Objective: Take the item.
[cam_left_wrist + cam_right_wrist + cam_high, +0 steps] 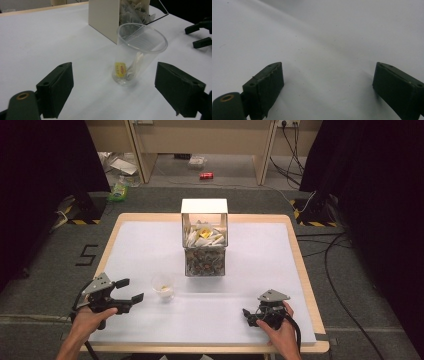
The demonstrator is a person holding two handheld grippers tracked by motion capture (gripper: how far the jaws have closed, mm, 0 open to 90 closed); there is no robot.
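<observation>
A clear plastic cup [163, 287] stands upright on the white table cover, holding a tea bag with a yellow tag [120, 70]. My left gripper [129, 290] is open just to the cup's left, pointing at it; in the left gripper view the cup [136, 53] stands a little beyond the jaws and apart from them. Behind the cup stands a box [204, 240] with clear walls, full of tea bags. My right gripper [248, 316] rests near the table's front right, open, with bare white cover [324, 50] between its jaws.
The box [105, 17] rises close behind the cup. The table's wooden rim [300, 260] frames the white cover. On the floor beyond lie a red can [206, 175], a green packet [118, 192] and cables [330, 270] at the right.
</observation>
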